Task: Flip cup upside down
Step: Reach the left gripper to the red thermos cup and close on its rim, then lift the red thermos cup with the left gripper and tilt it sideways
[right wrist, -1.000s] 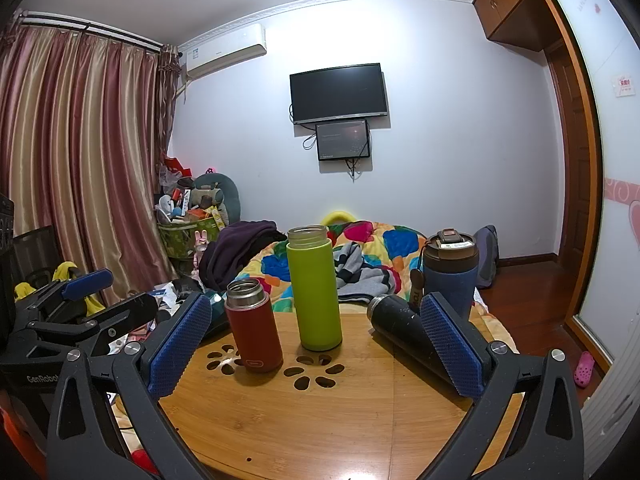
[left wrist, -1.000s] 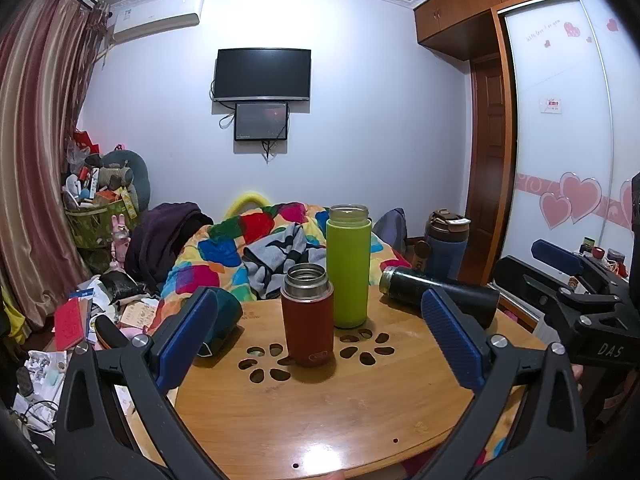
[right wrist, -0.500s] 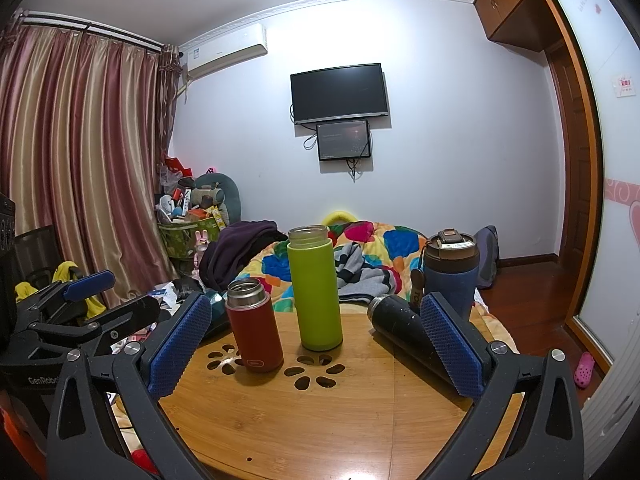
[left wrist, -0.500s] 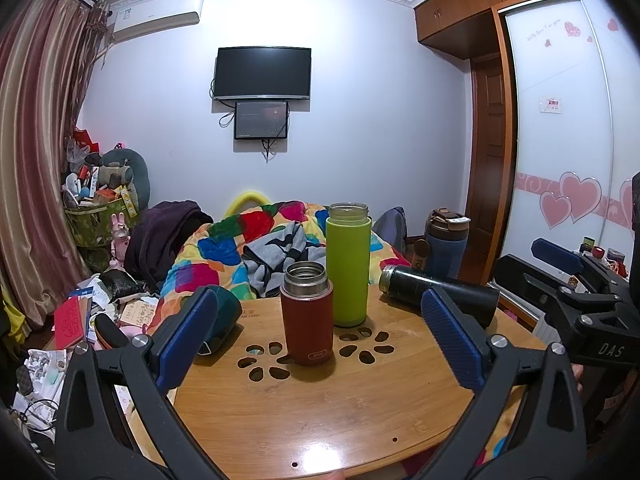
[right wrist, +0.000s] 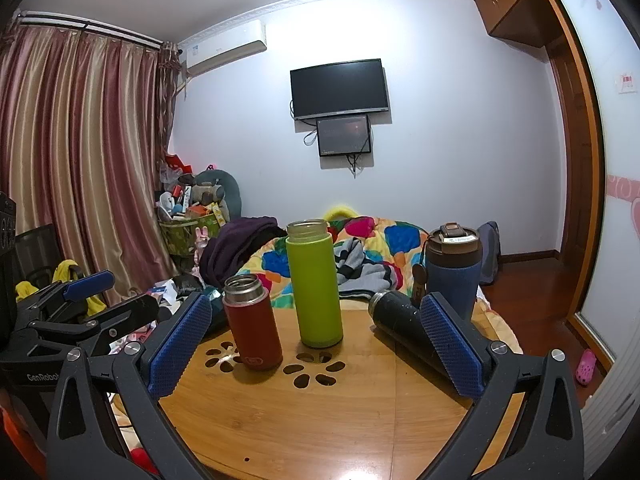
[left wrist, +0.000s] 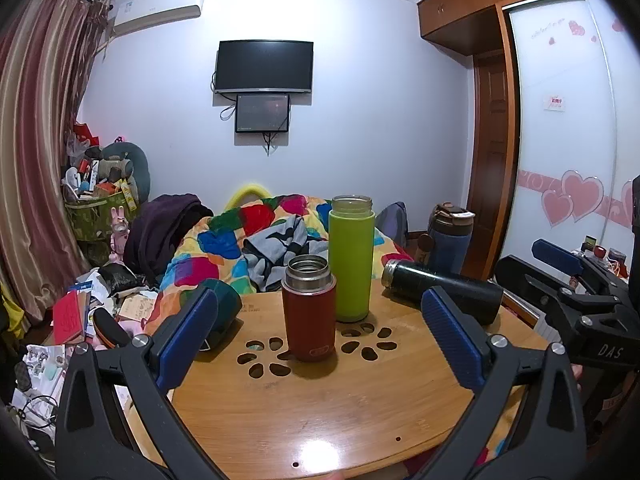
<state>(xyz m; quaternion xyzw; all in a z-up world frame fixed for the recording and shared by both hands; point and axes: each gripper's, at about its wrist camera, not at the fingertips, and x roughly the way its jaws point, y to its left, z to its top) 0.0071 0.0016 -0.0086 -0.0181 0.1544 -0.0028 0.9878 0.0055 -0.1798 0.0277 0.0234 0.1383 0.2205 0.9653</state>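
Note:
A red cup (left wrist: 309, 314) with a steel rim stands upright, mouth up, near the middle of the round wooden table (left wrist: 320, 408). It also shows in the right wrist view (right wrist: 252, 328). A taller green cup (left wrist: 351, 258) stands upright just behind it, also in the right wrist view (right wrist: 314, 284). My left gripper (left wrist: 320, 336) is open and empty, held back from the red cup. My right gripper (right wrist: 316, 348) is open and empty, in front of the cups.
A black flask (left wrist: 440, 290) lies on its side at the table's right, seen too in the right wrist view (right wrist: 404, 328). A dark teal cup (left wrist: 224, 312) lies at the left edge. A blue tumbler (right wrist: 454, 268) stands at the back right. A cluttered bed (left wrist: 240, 248) lies behind.

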